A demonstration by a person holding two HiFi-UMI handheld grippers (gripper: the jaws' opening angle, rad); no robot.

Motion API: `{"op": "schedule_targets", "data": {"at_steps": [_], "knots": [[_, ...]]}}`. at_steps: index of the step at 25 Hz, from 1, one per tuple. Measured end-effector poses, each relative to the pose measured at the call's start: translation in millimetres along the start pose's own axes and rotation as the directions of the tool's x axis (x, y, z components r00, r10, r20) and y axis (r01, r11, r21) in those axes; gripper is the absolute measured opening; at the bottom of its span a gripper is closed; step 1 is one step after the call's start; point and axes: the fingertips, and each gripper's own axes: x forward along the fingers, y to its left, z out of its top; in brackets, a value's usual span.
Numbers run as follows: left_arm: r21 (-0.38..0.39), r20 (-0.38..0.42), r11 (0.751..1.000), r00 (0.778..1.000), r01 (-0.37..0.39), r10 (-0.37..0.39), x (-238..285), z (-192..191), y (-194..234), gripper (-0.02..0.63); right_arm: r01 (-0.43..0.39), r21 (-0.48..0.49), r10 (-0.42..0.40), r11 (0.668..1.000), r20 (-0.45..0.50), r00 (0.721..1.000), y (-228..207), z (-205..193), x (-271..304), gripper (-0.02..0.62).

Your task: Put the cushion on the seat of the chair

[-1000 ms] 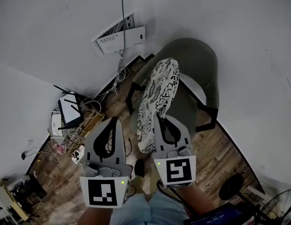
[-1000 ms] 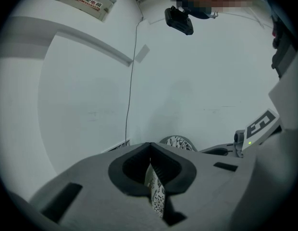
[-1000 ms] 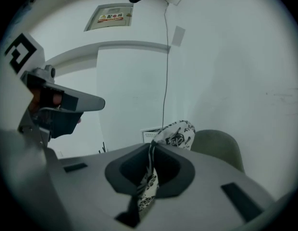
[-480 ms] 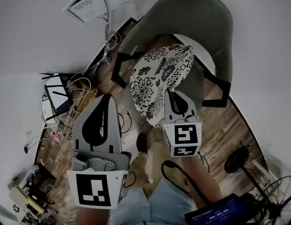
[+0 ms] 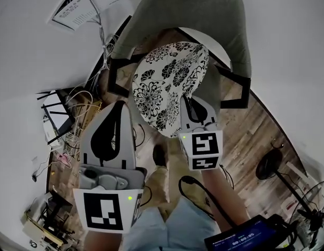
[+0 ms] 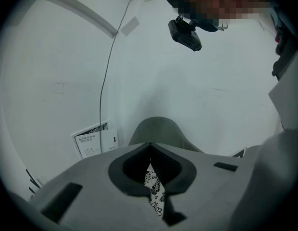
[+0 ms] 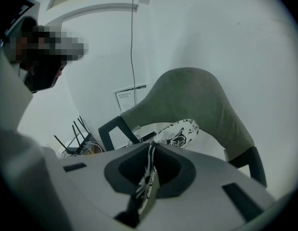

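The black-and-white flowered cushion hangs tilted over the front of the grey-green chair, between its black arms. My right gripper is shut on the cushion's near edge. The fabric runs pinched between its jaws in the right gripper view, and the cushion reaches on towards the chair back. Those jaws have just been opening slightly, with the fabric still between them. My left gripper is shut beside the cushion's left edge, holding nothing. Flowered fabric shows through the slit behind its meeting tips.
A router with antennas and tangled cables lie on the wood floor to the left, under a wall panel. A fan base stands at the right. A lit screen and the person's legs are at the bottom.
Both grippers have come down towards the chair. The cushion, held on edge a second ago, now lies flatter and lower over the seat. The left gripper stays apart from it.
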Motion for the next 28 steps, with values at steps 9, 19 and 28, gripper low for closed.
{"op": "schedule_targets", "data": {"at_steps": [9,19,28], "knots": [[0.02,-0.016,0.996,0.996,0.088,-0.088,29,-11,-39,0.009,0.079,0.051,-0.076,0.996,-0.061,0.995,-50,-52,-7,0.035],[0.061,-0.049,0.984,0.985,0.168,-0.165,51,-24,-75,0.009,0.156,0.114,-0.139,0.981,-0.146,0.979,-94,-117,-13,0.048],[0.086,-0.078,0.971,0.974,0.221,-0.215,67,-38,-89,0.009,0.262,0.246,-0.216,0.933,-0.199,0.956,-123,-158,-17,0.187]]}}
